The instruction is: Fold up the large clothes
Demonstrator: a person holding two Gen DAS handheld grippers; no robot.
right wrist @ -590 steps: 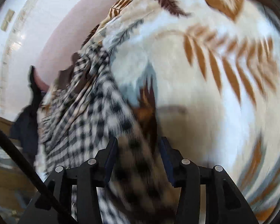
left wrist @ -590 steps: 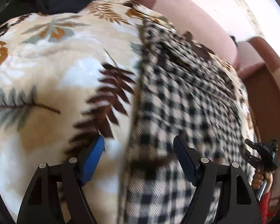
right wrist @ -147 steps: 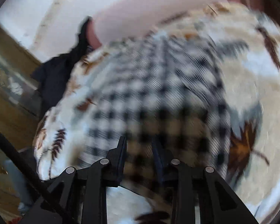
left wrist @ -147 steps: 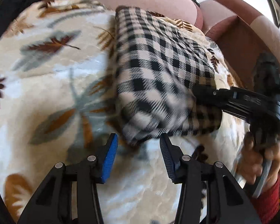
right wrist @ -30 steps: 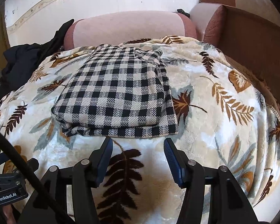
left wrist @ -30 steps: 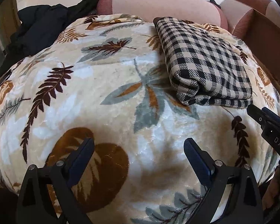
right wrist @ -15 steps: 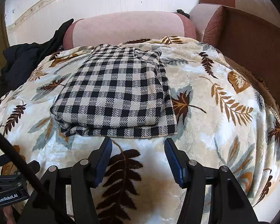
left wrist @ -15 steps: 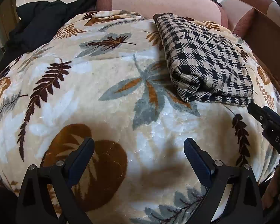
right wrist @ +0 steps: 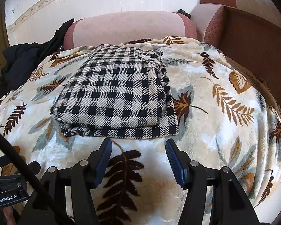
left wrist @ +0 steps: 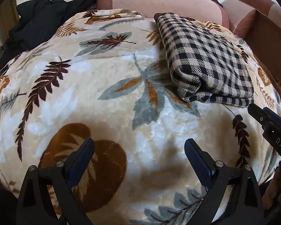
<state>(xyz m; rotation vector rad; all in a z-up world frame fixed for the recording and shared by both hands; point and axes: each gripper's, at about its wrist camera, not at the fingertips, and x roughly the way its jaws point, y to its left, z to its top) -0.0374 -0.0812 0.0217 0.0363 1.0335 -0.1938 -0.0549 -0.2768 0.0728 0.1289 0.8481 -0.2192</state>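
A black-and-cream checked garment [right wrist: 118, 95] lies folded into a thick rectangle on a leaf-patterned blanket [right wrist: 215, 112]. It also shows in the left wrist view [left wrist: 206, 61] at the upper right. My right gripper [right wrist: 138, 144] is open and empty, just in front of the garment's near edge, not touching it. My left gripper [left wrist: 139, 146] is wide open and empty over bare blanket [left wrist: 65, 93], to the left of and nearer than the garment. The right gripper's body [left wrist: 271, 129] shows at the right edge of the left wrist view.
The blanket covers a sofa with a pink back cushion [right wrist: 125, 28] and a brown armrest [right wrist: 252, 31] on the right. A dark garment [right wrist: 24, 61] is heaped at the blanket's far left; it also shows in the left wrist view [left wrist: 41, 20].
Both grippers, shut on the garment 5 seconds ago, are open and drawn back. Over the last second the left view crept slightly toward the garment; the right barely moved.
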